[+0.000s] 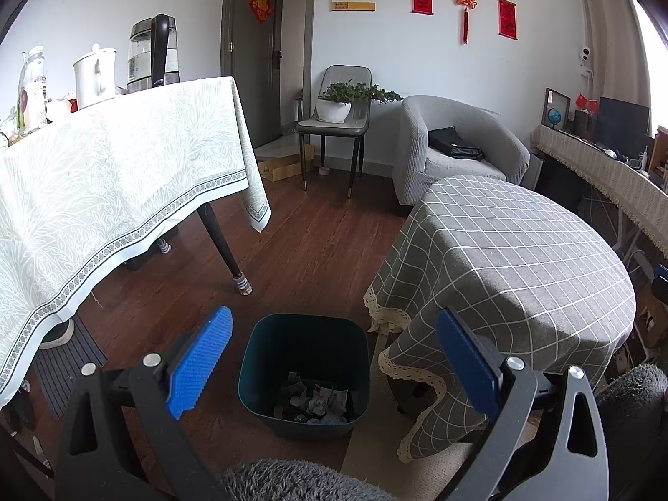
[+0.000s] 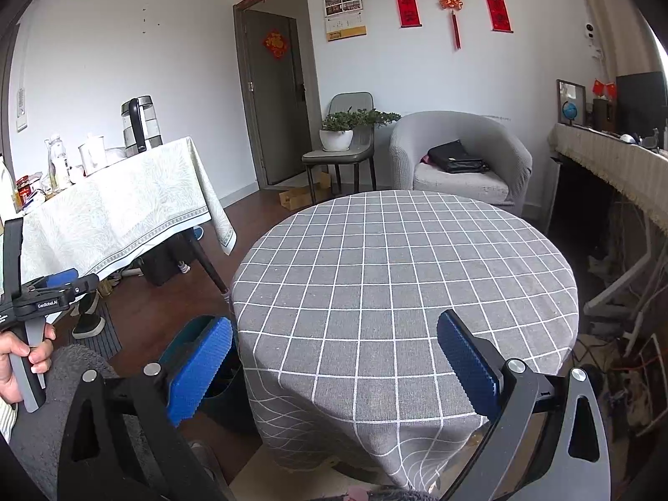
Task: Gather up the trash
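Observation:
A dark teal trash bin [image 1: 304, 369] stands on the wooden floor beside the round table, with crumpled paper scraps [image 1: 317, 403] lying in its bottom. My left gripper [image 1: 334, 359] hangs above the bin, open, nothing between its blue pads [image 1: 200, 365]. In the right wrist view my right gripper [image 2: 334, 359] is open over the near edge of the round table [image 2: 401, 275] with its grey checked cloth. Only a sliver of the bin [image 2: 196, 334] shows behind the left pad there. A hand [image 2: 16, 359] at far left holds the other gripper's handle.
A long table [image 1: 117, 167] with a pale patterned cloth carries a kettle [image 1: 152, 48] and bottles at left. Behind stand a chair with a potted plant [image 1: 338, 104], a grey armchair [image 1: 455, 146] and a side counter [image 1: 605, 171]. A dark mat [image 1: 62, 363] lies under the long table.

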A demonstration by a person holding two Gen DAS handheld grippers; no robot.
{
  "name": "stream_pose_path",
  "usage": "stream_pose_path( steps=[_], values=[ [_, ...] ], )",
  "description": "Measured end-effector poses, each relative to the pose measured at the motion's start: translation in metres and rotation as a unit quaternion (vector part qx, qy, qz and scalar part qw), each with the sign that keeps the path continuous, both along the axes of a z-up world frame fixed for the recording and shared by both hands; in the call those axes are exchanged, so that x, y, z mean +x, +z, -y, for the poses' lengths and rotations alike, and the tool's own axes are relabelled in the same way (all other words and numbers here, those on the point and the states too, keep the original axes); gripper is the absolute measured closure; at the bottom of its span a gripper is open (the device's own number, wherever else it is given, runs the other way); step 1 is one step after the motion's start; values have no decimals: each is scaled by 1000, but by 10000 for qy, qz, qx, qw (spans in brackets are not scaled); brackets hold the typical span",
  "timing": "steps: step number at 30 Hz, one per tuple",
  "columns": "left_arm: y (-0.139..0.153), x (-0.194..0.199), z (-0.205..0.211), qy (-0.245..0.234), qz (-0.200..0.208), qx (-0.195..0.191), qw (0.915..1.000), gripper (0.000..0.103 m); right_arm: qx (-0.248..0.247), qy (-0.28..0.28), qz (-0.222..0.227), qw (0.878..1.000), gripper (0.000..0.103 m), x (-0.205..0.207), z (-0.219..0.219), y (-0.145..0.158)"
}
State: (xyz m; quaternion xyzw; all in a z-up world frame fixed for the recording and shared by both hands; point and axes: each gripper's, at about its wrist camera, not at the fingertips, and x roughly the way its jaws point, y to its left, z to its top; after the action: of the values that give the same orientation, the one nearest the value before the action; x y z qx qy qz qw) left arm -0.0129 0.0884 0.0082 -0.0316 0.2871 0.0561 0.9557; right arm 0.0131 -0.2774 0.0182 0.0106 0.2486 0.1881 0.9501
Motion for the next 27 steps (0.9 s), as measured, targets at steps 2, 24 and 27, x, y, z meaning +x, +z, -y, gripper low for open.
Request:
stream_pose_path(
  steps=[2, 24, 27],
  values=[
    [0, 0, 1, -7, 8, 28, 10000, 3, 7, 5, -1, 10000, 3, 0, 0, 0],
    [-1, 0, 4, 40, 12, 81, 10000, 3, 57, 5, -11, 10000, 3, -1, 1, 1],
    [0, 0, 4, 35, 13, 80, 10000, 3, 61, 6, -15, 10000, 3, -1, 1, 1]
  ],
)
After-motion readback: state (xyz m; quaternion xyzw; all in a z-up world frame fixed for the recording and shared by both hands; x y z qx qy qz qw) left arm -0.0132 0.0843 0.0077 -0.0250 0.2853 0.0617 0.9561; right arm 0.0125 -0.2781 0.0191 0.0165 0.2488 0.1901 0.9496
